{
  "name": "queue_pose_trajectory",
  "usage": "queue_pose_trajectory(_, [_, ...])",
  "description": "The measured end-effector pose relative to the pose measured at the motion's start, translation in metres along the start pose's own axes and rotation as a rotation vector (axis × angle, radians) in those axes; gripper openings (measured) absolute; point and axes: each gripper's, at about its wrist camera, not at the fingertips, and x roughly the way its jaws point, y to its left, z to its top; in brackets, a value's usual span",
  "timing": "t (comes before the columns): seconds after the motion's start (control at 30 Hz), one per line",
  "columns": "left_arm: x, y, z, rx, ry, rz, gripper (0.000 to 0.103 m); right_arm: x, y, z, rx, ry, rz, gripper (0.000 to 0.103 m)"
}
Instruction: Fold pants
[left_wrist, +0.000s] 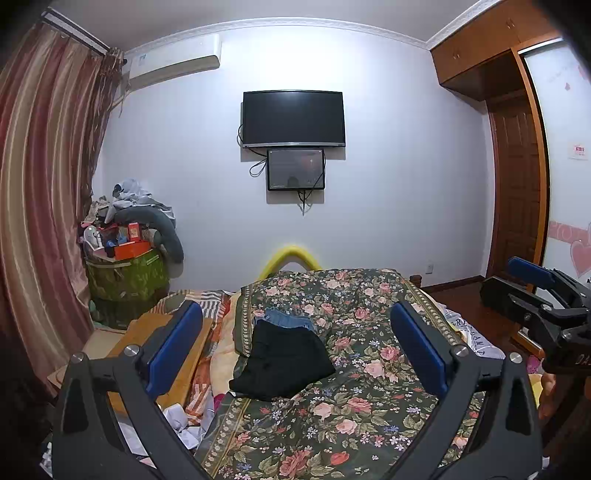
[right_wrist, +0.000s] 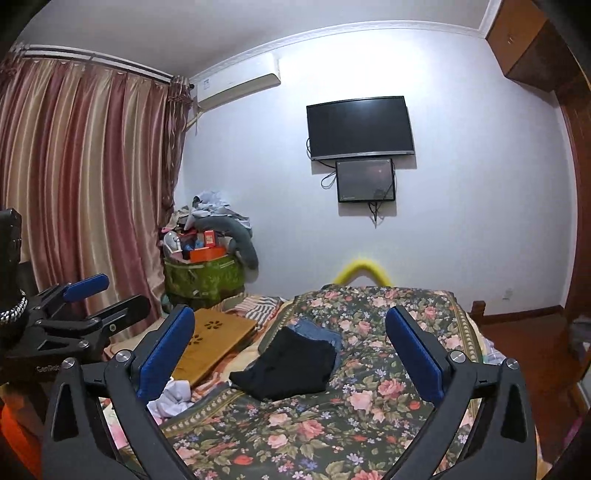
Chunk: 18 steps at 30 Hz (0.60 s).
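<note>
Folded black pants lie on the floral bedspread, on top of folded blue jeans. They also show in the right wrist view, black pants over the jeans. My left gripper is open and empty, held above the bed in front of the pile. My right gripper is open and empty, at the same height. The right gripper shows at the right edge of the left wrist view, the left gripper at the left edge of the right wrist view.
A wooden lap board lies left of the pile. Crumpled white cloth sits beside it. A green bin heaped with clutter stands by the curtain. A TV hangs on the far wall. A wooden door is at right.
</note>
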Motion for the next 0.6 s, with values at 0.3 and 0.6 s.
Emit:
queue_pose_trajectory(0.3, [0.006, 0.001, -0.006, -0.013, 0.015, -0.006, 0.103, 0.0, -0.001, 0.0, -0.001, 0.006, -0.009, 0.103])
queue_pose_trajectory(0.6, [0.011, 0.002, -0.007, -0.027, 0.026, -0.001, 0.103, -0.001, -0.001, 0.0, -0.003, 0.017, -0.015, 0.103])
